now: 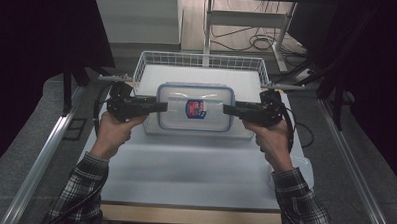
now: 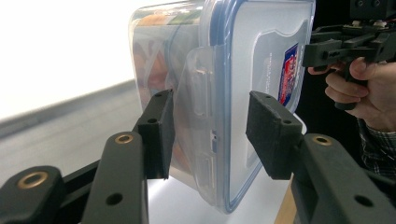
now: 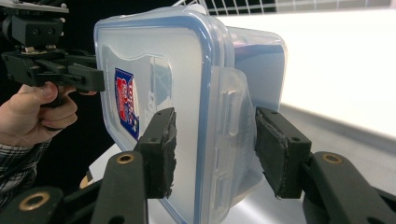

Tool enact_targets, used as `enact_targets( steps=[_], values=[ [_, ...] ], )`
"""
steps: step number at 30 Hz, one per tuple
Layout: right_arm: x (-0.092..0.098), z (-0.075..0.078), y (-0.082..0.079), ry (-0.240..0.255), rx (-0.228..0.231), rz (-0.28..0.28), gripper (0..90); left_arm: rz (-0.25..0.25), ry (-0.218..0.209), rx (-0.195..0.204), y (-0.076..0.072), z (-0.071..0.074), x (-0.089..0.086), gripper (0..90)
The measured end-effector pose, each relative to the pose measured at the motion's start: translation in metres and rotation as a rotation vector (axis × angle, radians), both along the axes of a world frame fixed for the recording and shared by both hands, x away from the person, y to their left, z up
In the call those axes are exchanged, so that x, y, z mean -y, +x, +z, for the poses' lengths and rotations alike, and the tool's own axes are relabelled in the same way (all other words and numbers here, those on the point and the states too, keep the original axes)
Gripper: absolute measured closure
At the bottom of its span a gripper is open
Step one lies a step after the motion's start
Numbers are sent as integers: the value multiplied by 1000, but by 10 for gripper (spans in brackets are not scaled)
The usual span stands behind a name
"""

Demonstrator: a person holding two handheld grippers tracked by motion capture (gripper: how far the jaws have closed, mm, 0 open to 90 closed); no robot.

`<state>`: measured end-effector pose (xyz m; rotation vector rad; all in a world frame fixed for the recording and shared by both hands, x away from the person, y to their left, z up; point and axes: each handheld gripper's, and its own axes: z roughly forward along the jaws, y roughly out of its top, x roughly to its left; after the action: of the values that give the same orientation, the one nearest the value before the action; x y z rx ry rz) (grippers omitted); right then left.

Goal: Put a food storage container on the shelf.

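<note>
A clear plastic box (image 1: 194,109) with a blue-rimmed snap lid and a red and blue label hangs above the white table (image 1: 194,177), lid up. My left gripper (image 1: 161,106) clamps its left end and my right gripper (image 1: 227,109) its right end. In the left gripper view the pads (image 2: 159,135) sit above and below the box (image 2: 233,70) at its side latch, around my left gripper (image 2: 210,135). The right gripper view has the same hold on the box (image 3: 177,70), with my right gripper (image 3: 215,149) astride the other latch. Something orange shows dimly inside.
A white wire basket (image 1: 200,62) stands at the far end of the table, just behind the box. A clear plastic object (image 1: 304,170) lies at the table's right edge. Metal rails run along both sides; cables lie on the floor beyond.
</note>
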<state>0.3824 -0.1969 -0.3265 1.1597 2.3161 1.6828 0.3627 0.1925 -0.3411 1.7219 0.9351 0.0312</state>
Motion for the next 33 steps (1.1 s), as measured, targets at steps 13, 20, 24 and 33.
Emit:
enact_targets(
  steps=[13, 20, 24, 33],
  values=[
    [2, 26, 28, 27, 10, -25, 498, -1, -2, -8, 31, 25, 2, 527],
    [2, 32, 45, 48, 8, -36, 494, 10, 5, -10, 47, 37, 3, 525],
    [3, 35, 53, 46, 2, -50, 491, 9, 2, -16, 58, 37, 4, 524],
    [0, 33, 70, 43, -19, -78, 485, 23, -24, -45, 77, 30, 3, 519]
  ],
)
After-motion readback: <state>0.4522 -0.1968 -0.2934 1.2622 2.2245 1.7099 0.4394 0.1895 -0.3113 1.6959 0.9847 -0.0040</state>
